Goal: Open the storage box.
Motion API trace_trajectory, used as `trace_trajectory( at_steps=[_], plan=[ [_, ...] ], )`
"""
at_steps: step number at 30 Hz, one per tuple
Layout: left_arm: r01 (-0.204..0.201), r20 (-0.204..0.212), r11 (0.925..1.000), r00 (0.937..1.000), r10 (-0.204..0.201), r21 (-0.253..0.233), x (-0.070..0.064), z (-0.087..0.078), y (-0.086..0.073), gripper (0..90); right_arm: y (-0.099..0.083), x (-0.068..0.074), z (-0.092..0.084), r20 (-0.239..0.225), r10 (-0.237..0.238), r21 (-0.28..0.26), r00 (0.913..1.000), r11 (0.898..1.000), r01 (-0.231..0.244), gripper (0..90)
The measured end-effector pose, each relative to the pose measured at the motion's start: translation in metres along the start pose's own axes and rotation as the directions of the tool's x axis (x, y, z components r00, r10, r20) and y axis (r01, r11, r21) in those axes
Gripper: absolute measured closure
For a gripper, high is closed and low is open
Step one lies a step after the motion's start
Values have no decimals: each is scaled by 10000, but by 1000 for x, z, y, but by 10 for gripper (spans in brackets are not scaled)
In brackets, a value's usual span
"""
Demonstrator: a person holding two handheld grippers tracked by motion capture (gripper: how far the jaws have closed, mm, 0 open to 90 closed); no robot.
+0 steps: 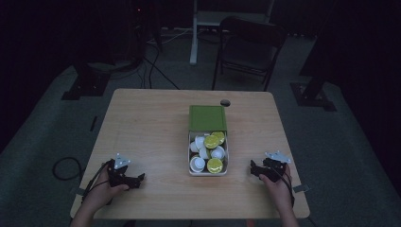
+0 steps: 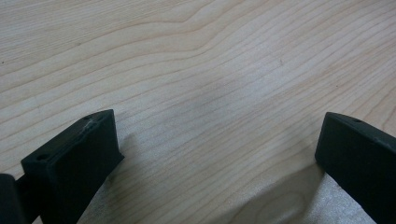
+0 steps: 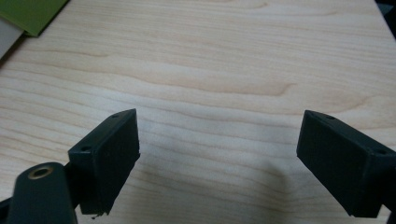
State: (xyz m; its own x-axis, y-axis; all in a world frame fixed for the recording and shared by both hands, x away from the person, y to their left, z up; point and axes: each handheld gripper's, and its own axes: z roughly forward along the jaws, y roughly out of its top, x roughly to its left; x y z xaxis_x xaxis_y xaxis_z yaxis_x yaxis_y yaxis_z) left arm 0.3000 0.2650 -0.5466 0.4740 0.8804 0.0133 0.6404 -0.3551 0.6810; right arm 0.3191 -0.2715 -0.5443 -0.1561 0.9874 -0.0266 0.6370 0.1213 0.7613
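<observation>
high view: wooden bench (image 1: 156,132); at its centre a white box (image 1: 191,161) of capsules, some white (image 1: 198,163), some yellow-topped (image 1: 214,165), its green lid (image 1: 207,118) slid back over the far half. left tongs (image 1: 137,179) lie near the box's left, right tongs (image 1: 254,169) near its right, both resting low at the near edge, apart from the box. a chair (image 1: 246,47) stands well behind the box.

left gripper view: left tongs (image 2: 217,149) spread wide over bare wood, nothing between.

right gripper view: right tongs (image 3: 217,149) spread wide, empty; a corner of the green lid (image 3: 32,14) at upper left.

handling note: likely a first reach; approach one capsule from above, square to its rim.

unclear: dim light; capsule count and lower layers hidden; box's far half covered.
</observation>
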Motion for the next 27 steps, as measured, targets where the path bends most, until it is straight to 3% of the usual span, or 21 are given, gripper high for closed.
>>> trace_trajectory(
  at_steps=[6,27],
  plan=[
    [30,-26,10000,10000,-30,-8,0,0,0,0,-2,-1,4,-361,-10,327,9993,9995,22,128],
    [-36,6,10000,10000,36,7,-1,-1,0,1,-1,-2,9,-644,-54,599,9979,9982,93,113]
  ],
)
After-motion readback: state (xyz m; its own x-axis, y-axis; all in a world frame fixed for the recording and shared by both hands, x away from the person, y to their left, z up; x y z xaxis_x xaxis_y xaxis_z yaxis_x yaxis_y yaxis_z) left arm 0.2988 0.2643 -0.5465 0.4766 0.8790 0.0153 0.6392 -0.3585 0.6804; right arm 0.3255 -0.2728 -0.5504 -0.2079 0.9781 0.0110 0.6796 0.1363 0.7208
